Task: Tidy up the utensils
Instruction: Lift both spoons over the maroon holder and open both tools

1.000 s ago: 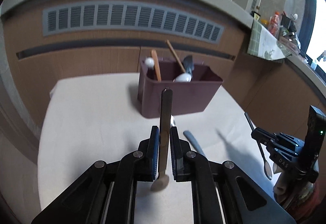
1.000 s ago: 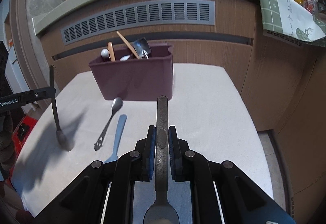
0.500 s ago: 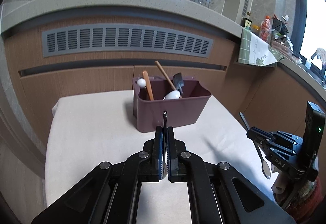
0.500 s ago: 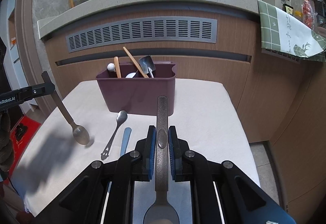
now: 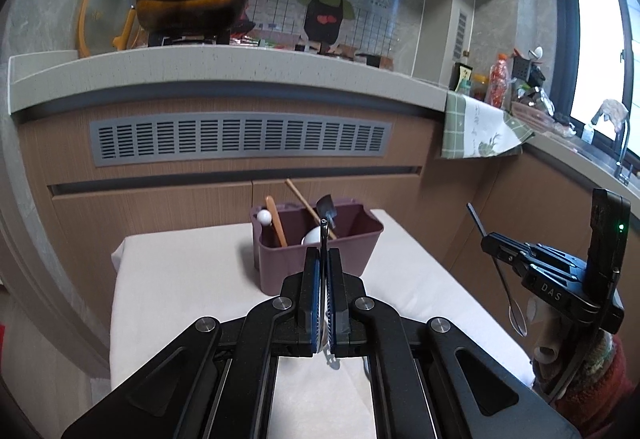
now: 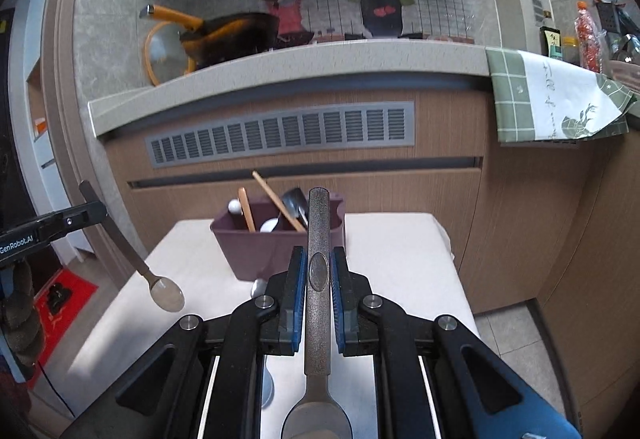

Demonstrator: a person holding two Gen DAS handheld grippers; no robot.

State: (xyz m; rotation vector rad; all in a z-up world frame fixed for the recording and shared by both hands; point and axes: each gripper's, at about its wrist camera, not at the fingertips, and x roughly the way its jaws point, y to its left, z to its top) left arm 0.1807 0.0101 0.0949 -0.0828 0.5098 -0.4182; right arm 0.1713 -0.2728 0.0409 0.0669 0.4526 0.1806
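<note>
A maroon utensil bin (image 5: 362, 241) (image 6: 240, 251) stands at the far side of the white-clothed table (image 5: 180, 279) and holds wooden sticks, a white spoon and a dark spatula. My left gripper (image 5: 324, 259) is shut on a metal spoon, seen edge-on; the right wrist view shows that spoon (image 6: 166, 293) hanging bowl-down at the left. My right gripper (image 6: 318, 263) is shut on another metal spoon (image 6: 318, 231), handle pointing forward toward the bin; it also shows in the left wrist view (image 5: 516, 315). Both grippers are raised above the table, short of the bin.
A wooden counter front with a grey vent (image 6: 280, 137) rises behind the table. A green checked cloth (image 6: 552, 99) hangs from the counter at the right. Parts of more utensils (image 6: 258, 287) lie on the table under my right gripper. A frying pan (image 5: 188, 7) sits on the counter.
Both grippers have risen and tilted up, so the bin looks farther and lower. The left spoon has turned edge-on in the left view. Both spoons stay gripped.
</note>
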